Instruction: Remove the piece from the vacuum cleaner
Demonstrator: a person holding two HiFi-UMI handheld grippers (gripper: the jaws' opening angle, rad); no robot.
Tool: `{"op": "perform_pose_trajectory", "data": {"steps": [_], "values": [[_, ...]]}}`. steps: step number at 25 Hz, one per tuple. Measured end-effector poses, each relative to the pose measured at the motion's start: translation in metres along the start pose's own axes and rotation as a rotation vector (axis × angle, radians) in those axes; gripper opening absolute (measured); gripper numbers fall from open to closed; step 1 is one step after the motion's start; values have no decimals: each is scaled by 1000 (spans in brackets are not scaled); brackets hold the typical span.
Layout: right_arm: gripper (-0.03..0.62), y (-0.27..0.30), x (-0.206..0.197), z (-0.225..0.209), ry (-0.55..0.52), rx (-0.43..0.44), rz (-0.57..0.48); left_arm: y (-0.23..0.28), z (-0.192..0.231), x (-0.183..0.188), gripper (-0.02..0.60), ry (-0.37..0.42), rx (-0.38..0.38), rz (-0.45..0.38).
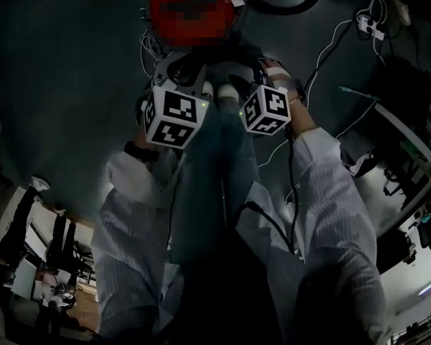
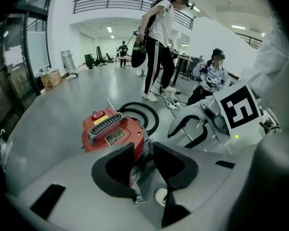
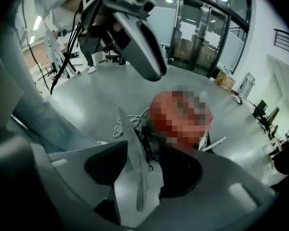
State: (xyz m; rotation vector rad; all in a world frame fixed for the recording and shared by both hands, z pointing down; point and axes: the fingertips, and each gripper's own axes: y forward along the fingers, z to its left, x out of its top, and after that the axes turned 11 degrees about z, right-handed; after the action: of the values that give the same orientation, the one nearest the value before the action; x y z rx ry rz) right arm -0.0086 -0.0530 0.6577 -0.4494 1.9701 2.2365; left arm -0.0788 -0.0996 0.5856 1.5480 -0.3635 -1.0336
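Note:
The red vacuum cleaner (image 2: 113,130) stands on the grey floor just beyond my left gripper (image 2: 143,148), whose jaws stand apart and press on nothing. Its black hose (image 2: 147,110) coils behind it. In the right gripper view the vacuum cleaner (image 3: 180,117) lies ahead of my right gripper (image 3: 147,146). A thin grey flat piece (image 3: 135,165) stands on edge between the right gripper's jaws, close to the left one and clear of the right one. The head view is dark. In it both marker cubes (image 1: 174,115) hover side by side below the vacuum cleaner (image 1: 194,6).
A white cable (image 3: 125,124) lies looped on the floor by the vacuum. A power strip with cords (image 1: 366,24) lies at the far right. One person (image 2: 159,42) stands and another (image 2: 209,76) sits behind the vacuum. Desks and glass doors (image 3: 202,37) line the room.

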Motion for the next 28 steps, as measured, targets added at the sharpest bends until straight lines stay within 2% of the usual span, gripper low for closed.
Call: {"op": "perform_pose_trajectory", "data": {"steps": [3,6,9,12,14,17,20,24,28], "values": [[176,43,-12,1,-68,-10,46,41,12,-9,123,91,45,34],[175,73,-25,6,-95,44,98,76,21,-17,123,144,62,74],[176,82,-30,6,-120,29,107,97,17,-21,122,195,71,95],[154,81,-31,11,-152,31,103,106,17,-24,122,243,122,94],[77,81,-33,19,-170,62,111,105,18,-25,121,236,137,85],[47,79,-40,24,-169,86,112,107,14,-23,120,216,133,85],[31,79,-40,25,-140,111,117,109,16,-22,115,193,136,88],[30,76,-38,36,-151,129,115,108,22,-22,106,133,124,74],[35,75,-36,47,-109,177,106,108,23,-23,104,135,131,73]]}}
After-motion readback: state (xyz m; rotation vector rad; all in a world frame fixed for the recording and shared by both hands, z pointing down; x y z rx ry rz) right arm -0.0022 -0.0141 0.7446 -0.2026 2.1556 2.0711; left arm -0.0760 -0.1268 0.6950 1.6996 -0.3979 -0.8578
